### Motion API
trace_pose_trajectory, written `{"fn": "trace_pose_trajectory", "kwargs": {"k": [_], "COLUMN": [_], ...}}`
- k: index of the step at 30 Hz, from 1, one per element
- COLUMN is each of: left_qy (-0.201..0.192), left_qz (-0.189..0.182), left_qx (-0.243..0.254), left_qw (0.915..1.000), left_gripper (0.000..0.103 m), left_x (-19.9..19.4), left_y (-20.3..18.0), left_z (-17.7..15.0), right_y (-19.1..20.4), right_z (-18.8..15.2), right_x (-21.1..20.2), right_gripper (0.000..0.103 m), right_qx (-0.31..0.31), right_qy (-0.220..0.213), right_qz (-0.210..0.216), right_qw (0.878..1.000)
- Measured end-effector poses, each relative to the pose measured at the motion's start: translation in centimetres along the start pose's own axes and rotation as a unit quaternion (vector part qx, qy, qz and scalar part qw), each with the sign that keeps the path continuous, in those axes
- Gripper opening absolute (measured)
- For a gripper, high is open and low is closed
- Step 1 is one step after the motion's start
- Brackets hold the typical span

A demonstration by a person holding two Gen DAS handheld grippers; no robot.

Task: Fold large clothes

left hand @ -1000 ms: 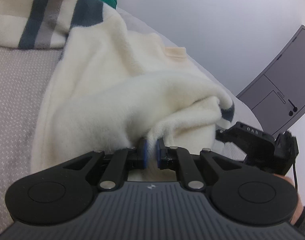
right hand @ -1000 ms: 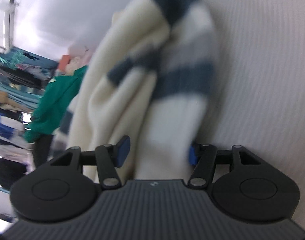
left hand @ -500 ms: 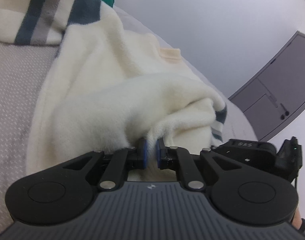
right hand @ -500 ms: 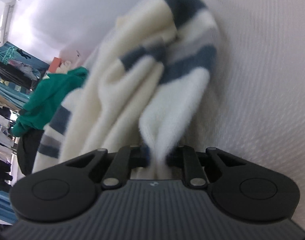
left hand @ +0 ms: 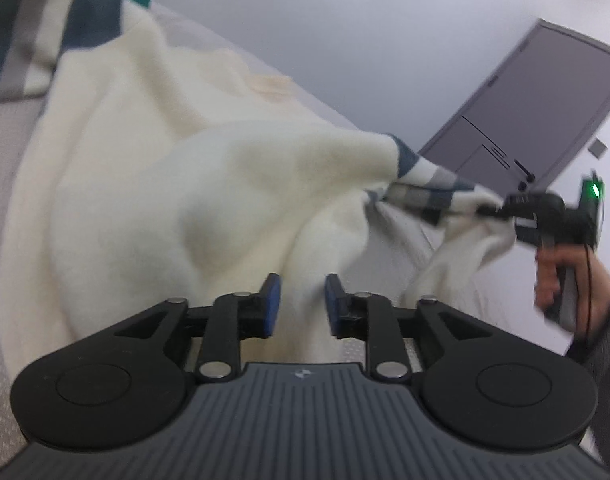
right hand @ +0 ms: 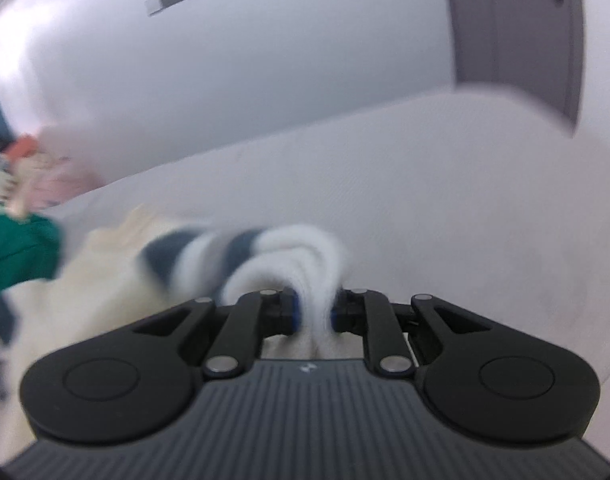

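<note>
Cream sweater (left hand: 209, 184) with blue and grey stripes, lying bunched on a pale woven bed cover (left hand: 1, 168); a green garment (right hand: 17, 252) lies at its far edge.

Left gripper (left hand: 301, 306): a second ago its blue pads were pinched on a ridge of cream fleece; now the jaws are opening, with the fold between them but the pads standing clear of it on both sides. The release leaves that part of the sweater resting on the bed.

Right gripper (right hand: 313, 312): open around the striped end a second ago, it is now closed on a bunch of white fleece just behind the blue bands. Seen from the left wrist, it has risen to the right, held by the person's hand (left hand: 561, 276), and draws the striped cuff (left hand: 429, 192) out taut and clear of the bed.

Judgement: control of the garment has passed from the left side to the right. The lifted striped end is probably a sleeve being pulled out straight, so the work stands at spreading, with no fold yet formed.
</note>
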State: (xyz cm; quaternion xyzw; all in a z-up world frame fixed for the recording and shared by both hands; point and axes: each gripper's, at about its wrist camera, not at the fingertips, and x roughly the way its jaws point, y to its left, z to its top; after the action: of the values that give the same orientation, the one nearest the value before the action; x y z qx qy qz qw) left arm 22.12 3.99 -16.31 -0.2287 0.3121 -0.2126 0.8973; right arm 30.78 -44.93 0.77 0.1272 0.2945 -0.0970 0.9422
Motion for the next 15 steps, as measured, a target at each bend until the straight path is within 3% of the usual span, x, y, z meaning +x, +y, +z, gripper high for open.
{"fn": "trace_pose_trajectory", "kwargs": {"k": [4,8,11,15], "left_qy": [-0.005,-0.020,-0.031,-0.030], "left_qz": [-0.024,-0.038,-0.028,-0.011], "left_qx": [0.014,0.039,0.045,0.030], "left_qw": [0.9996,0.9983,0.9981,0.9990], "left_gripper": [0.047,0.055,0.058,0.059], "left_x": [-0.5,-1.6,-1.8,-1.5], "left_y": [-0.7,-1.2,-1.0,-0.2], "left_z": [0.3,0.4,0.5,0.7], "right_y": [-1.4,-2.3,-2.8,-3.3], "right_z": [4.4,7.1,7.1,5.1], "right_x": [1.8,4.8,7.7,12.0], "right_gripper": [0.015,0.015,0.015,0.016], "right_qx": [-0.052,-0.069,-0.086,-0.064], "right_qy": [-0.060,-0.098,-0.105,-0.077], "right_qz": [-0.076,-0.122,-0.140,-0.154], "right_qw": [0.994,0.985,0.981,0.983]}}
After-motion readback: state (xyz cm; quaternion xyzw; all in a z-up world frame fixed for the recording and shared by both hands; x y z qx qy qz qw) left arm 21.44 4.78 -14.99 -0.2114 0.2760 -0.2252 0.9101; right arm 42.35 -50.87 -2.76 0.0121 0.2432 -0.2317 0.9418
